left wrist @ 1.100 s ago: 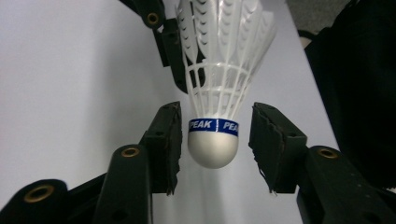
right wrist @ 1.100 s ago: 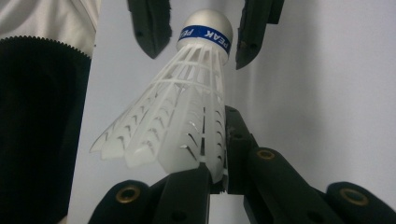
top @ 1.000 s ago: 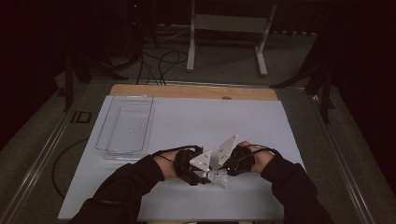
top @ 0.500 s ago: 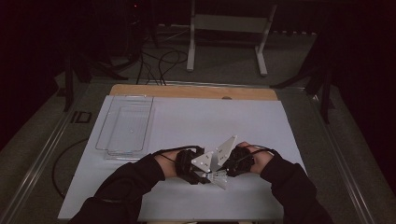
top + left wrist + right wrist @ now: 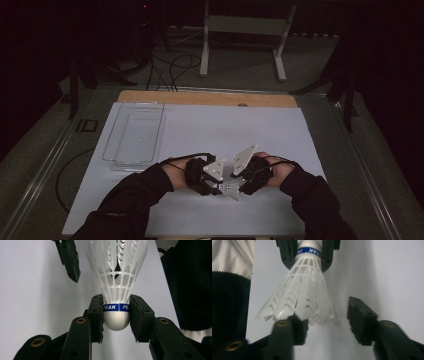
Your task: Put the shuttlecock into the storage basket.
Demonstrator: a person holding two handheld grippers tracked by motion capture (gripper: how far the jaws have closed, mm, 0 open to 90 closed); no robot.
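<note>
The room beyond my white table (image 5: 280, 135) lay dim, almost black. Near my right gripper (image 5: 325, 322), its jaws blurred soft; the shuttlecock (image 5: 117, 277) between my left fingers stayed sharp, evenly lit, faintly shadowed.

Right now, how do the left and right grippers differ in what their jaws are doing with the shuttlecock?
The left gripper is shut on the shuttlecock, its jaws clamping the rounded cork end at the blue band; the right gripper is open, its jaws spread. The left gripper holds the cork end, while the right gripper sits at the skirt's wide end, not gripping it. Both are hand-held low over the white table, facing each other closely.
</note>
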